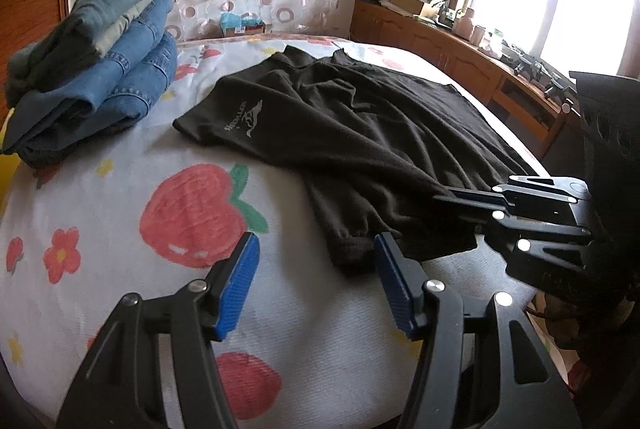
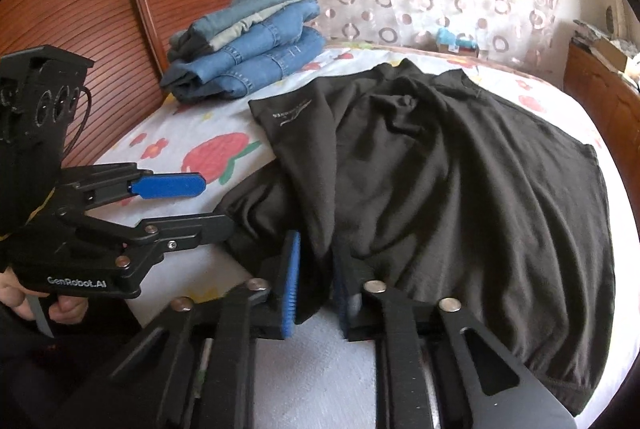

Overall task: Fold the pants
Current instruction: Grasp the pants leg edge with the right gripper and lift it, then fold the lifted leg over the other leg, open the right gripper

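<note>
The right gripper (image 2: 316, 277) points down and forward, its blue pads clamped on a fold at the near edge of the black pants (image 2: 460, 189). Beside it on its left, the left gripper (image 1: 316, 269) tilts down likewise, jaws apart over the bedsheet (image 1: 120, 197), one pad touching the hem. A hand (image 2: 60, 305) grips its handle, marked "GenRobot.AI". The pants spread ahead, bearing a pale printed logo, lettering unreadable. Beyond, to the left, folded jeans (image 2: 248, 49) are stacked.
</note>
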`<action>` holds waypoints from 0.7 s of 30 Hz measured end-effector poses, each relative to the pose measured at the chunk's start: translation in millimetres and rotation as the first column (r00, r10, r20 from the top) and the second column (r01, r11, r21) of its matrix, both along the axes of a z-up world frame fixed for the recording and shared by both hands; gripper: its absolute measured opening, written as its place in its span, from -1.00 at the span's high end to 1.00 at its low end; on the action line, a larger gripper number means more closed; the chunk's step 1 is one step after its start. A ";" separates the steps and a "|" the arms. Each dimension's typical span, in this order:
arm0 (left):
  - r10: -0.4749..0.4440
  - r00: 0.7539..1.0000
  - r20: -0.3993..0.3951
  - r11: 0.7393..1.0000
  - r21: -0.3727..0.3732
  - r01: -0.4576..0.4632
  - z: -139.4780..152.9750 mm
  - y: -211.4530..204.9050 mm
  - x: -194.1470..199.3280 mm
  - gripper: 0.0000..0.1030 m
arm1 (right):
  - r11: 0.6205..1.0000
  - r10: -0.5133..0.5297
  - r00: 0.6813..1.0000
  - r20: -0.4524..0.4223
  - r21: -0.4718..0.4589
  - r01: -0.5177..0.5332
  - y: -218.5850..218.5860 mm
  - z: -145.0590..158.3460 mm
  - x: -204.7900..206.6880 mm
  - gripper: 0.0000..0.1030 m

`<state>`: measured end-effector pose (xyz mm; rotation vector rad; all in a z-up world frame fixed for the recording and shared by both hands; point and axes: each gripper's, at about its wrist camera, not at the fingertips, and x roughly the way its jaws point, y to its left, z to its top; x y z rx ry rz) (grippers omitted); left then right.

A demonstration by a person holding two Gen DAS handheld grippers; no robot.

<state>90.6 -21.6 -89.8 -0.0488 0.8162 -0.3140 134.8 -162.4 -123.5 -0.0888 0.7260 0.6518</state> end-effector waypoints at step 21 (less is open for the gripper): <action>-0.058 0.993 0.099 0.998 -0.012 0.059 48.1 -34.3 18.7 -0.14 | 0.984 -0.176 0.959 0.221 0.033 0.173 -68.3 65.4 -8.2 1.00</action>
